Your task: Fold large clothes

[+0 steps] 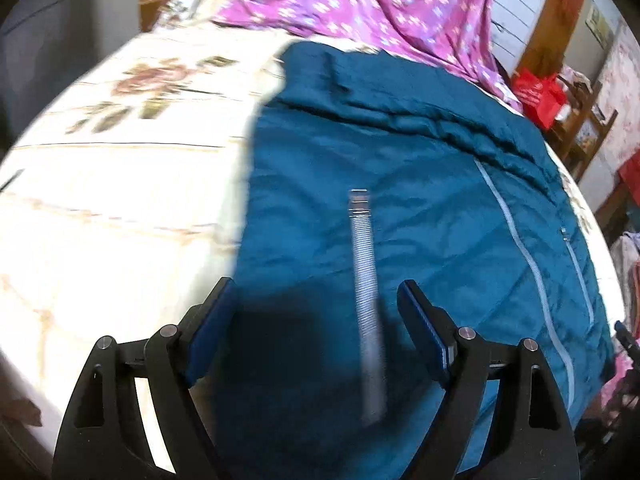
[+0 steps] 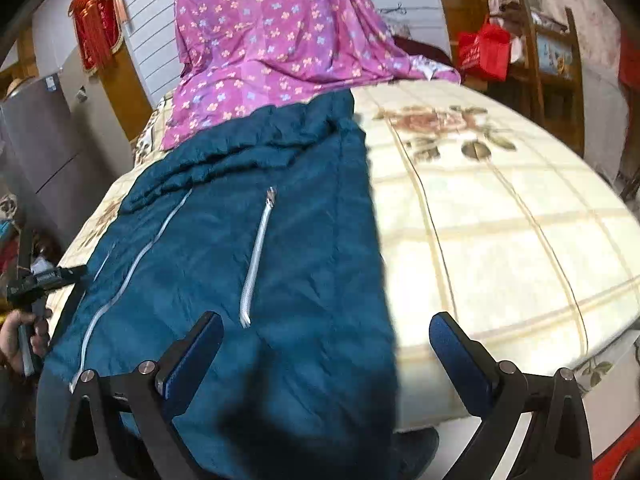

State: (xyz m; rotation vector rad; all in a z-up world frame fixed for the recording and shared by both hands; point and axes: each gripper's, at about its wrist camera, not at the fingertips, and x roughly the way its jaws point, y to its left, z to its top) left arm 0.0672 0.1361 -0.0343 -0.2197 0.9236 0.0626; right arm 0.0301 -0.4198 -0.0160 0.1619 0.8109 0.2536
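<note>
teal jacket (image 2: 304, 248) lies lengthwise away from both spread, empty tools.

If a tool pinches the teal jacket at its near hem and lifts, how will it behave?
The teal jacket is probably floppy: it lies wrinkled and bunched on the bedspread. Its faint sheen suggests slippery fabric. Its zippers likely stay a little stiffer.
</note>
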